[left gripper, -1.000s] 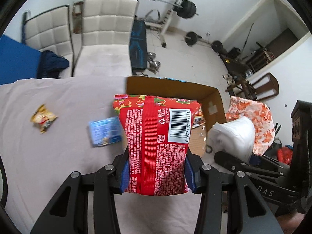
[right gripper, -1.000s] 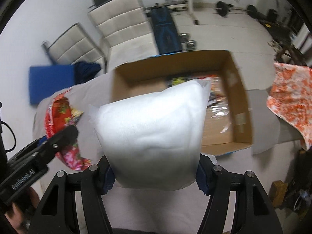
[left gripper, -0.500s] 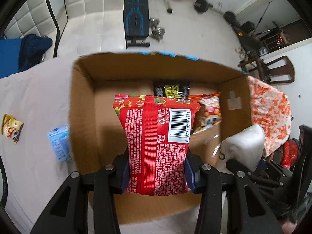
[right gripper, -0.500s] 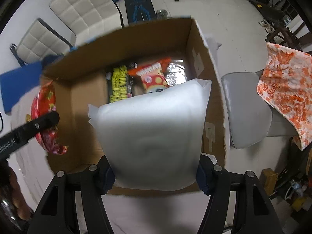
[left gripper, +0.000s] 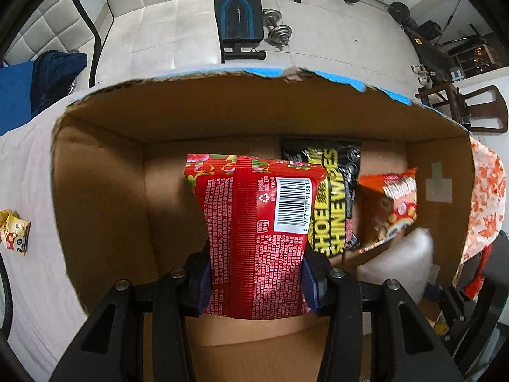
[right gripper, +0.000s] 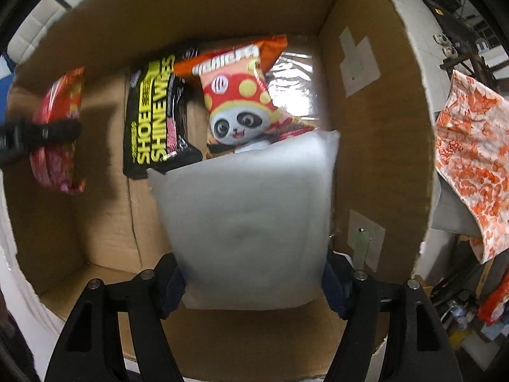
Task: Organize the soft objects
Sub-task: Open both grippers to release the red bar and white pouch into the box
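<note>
Tiled floor [left gripper: 318, 31], weight bench [left gripper: 238, 9], perhaps quilted white chairs [left gripper: 152, 19].

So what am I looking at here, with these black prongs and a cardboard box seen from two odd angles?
There is no robot here: a person holds a hand-held claw in each hand, and each claw carries a wide-angle camera looking along its two fingers. One picture comes from the left claw, shut on a red snack packet. The other comes from the right claw, whose jaws have just been opening, with a white pillow-like pack between them. Both hang over an open cardboard box, which already holds a black shoe-wipes pack and an orange panda snack bag. A small yellow packet lies outside on the cloth.
</note>
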A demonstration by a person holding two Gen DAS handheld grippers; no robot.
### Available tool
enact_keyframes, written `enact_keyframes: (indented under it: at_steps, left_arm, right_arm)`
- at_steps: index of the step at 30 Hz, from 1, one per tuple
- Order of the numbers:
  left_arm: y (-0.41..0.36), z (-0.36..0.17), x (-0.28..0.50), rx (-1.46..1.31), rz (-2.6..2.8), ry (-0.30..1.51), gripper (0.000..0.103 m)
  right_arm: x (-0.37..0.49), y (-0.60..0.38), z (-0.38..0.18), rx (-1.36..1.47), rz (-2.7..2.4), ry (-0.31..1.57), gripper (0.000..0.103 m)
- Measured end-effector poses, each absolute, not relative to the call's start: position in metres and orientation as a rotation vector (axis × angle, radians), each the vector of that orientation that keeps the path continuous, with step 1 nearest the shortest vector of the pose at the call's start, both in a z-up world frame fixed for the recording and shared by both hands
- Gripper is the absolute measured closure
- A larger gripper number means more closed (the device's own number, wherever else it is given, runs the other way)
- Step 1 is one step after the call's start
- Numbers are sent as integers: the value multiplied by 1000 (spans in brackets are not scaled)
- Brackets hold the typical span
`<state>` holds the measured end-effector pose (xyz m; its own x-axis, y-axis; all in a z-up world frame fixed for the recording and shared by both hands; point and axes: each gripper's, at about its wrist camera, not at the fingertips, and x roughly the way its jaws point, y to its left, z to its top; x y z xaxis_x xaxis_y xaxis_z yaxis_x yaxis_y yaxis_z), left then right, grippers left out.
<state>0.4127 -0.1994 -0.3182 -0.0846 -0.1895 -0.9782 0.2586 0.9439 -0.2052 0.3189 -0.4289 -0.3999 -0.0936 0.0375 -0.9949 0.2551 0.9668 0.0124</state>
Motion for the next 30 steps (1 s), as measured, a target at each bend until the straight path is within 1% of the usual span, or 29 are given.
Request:
enact_keyframes:
  at_steps: [3,5,7,10,13,15,17,19,20,21,22,23,24,30]
  left_arm:
    - [-201,-325,417,64,-360,1615,59]
    - [-202,-331,420,71,-353,1628,59]
    - [-204,-334,421,77,-350,1638,59]
    - [-205,-336,419,85,-333,1651,59]
    - [-206,-334,418,80,-337,1651,57]
    - [-205,-331,418,92,-343,1640,56]
    - [-205,-326,417,94,-346,1628,55]
    - [-203,-320,415,90,-353,1614,49]
    - [-201,-316,413,87,-357,1603,39]
    - [-201,-313,412,87,-360,1595,26]
    - [-200,-308,410,89,-365,1578,20]
    - [-200,-303,407,95,-369,1559,11]
    - [-200,-301,405,102,-374,1548,9]
    - [-199,-280,384,106,-427,1513,9]
  right_arm:
    - [318,-426,-403,212,-188,1658,25]
    - [319,-424,-403,192,-195,1657,19]
    - [320,-423,-401,191,-195,1654,19]
    - [323,-420,-393,198,-199,1645,9]
    - [324,-420,-389,214,-204,1630,7]
    - [326,-420,-386,220,-211,1623,1]
    - [328,-420,-384,231,-207,1614,0]
    - [328,-419,-381,240,-209,1601,0]
    - [328,-420,-379,241,-209,1599,0]
    - [328,-419,-378,246,-209,1593,0]
    - [324,-421,-375,251,-208,1589,0]
    - [324,-421,-373,257,-208,1582,0]
    - [325,-421,-369,265,-205,1574,0]
    - [320,-416,-345,253,-194,1527,0]
